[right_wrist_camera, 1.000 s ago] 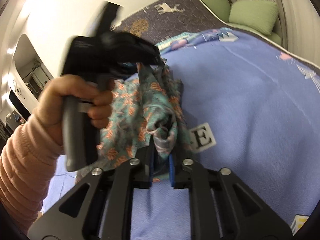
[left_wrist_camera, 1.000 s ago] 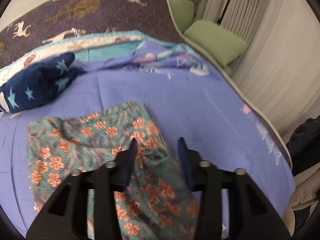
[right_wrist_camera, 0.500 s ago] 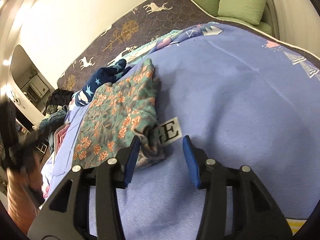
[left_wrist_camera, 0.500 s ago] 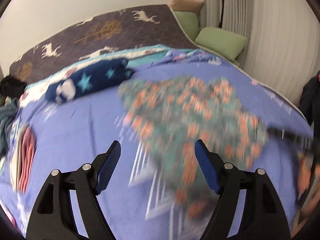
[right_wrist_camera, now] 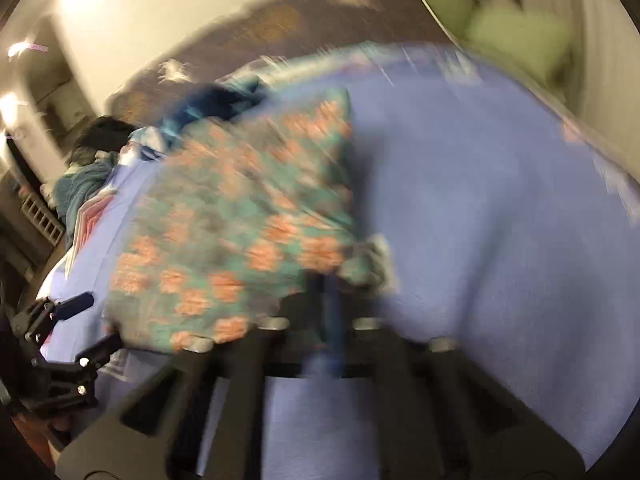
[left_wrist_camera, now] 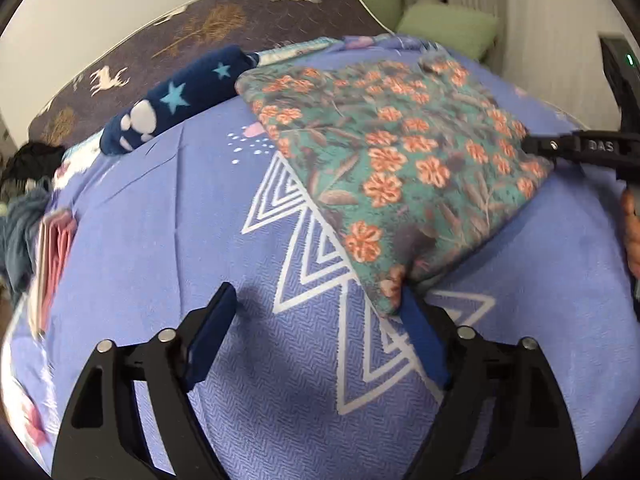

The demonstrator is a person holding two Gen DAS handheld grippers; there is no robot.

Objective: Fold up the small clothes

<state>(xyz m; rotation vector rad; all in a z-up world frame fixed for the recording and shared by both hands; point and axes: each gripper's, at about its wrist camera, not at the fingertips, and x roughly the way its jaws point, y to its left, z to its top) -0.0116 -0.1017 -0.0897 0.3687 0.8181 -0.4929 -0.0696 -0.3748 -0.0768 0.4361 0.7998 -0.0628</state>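
A teal garment with orange flowers (left_wrist_camera: 400, 160) lies folded flat on the blue bedspread (left_wrist_camera: 160, 220). My left gripper (left_wrist_camera: 316, 332) hovers just before its near corner, jaws wide and still opening. That corner rests against the right fingertip (left_wrist_camera: 416, 320) and is not pinched. From the right, my right gripper (left_wrist_camera: 536, 146) reaches the garment's far right corner. The right wrist view is blurred. There the right gripper (right_wrist_camera: 328, 292) has its fingers together at the corner of the garment (right_wrist_camera: 240, 208). The left gripper (right_wrist_camera: 92, 324) shows at the lower left.
A rolled navy garment with stars (left_wrist_camera: 180, 96) lies behind the floral one. Folded pink clothes (left_wrist_camera: 52, 248) sit at the bed's left edge. A dark deer-print blanket (left_wrist_camera: 240, 20) and green pillows (left_wrist_camera: 448, 24) lie at the back. A hand (left_wrist_camera: 632, 232) shows at the right edge.
The left gripper let go of the floral garment, drew back and opened wide. The garment dropped from a lifted bunch to a flat fold. The right gripper opened, then shut at its corner.
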